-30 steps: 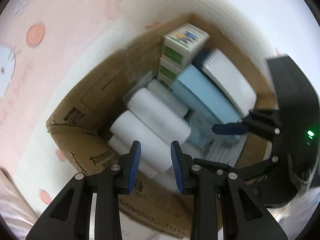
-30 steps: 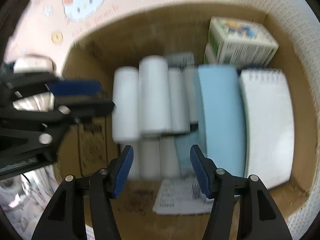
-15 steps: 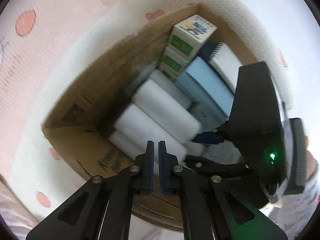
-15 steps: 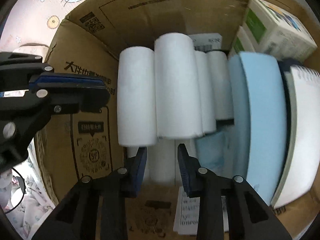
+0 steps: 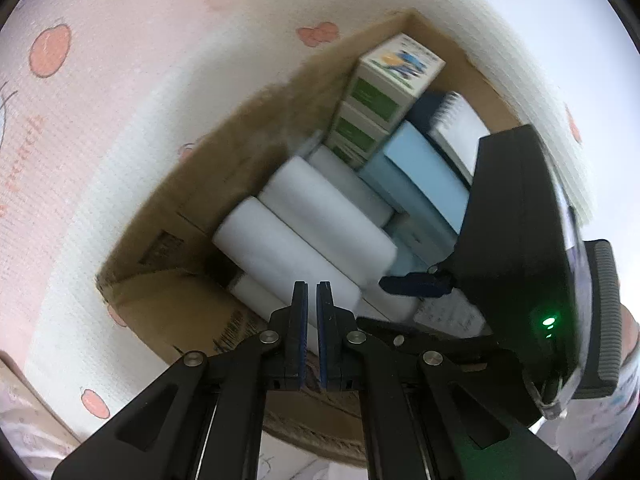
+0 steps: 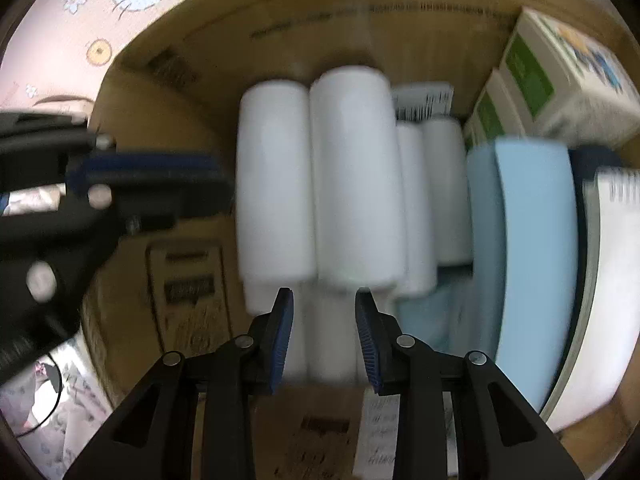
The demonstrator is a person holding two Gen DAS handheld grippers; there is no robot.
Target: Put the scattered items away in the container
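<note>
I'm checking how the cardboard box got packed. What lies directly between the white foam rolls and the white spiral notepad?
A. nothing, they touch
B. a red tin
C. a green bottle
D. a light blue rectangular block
D: in the right wrist view the light blue rectangular block sits inside the brown cardboard box, with the white foam rolls on one side and the white spiral notepad on the other.

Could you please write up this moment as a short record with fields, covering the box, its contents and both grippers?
container: cardboard box, open at the top
contents: white rolls lying side by side, light blue box, notebook, green-and-white cartons stacked in a corner
surface: pink cartoon-print mat under the box
left gripper: shut, holding nothing, above the box
right gripper: open, empty, over the rolls
</note>
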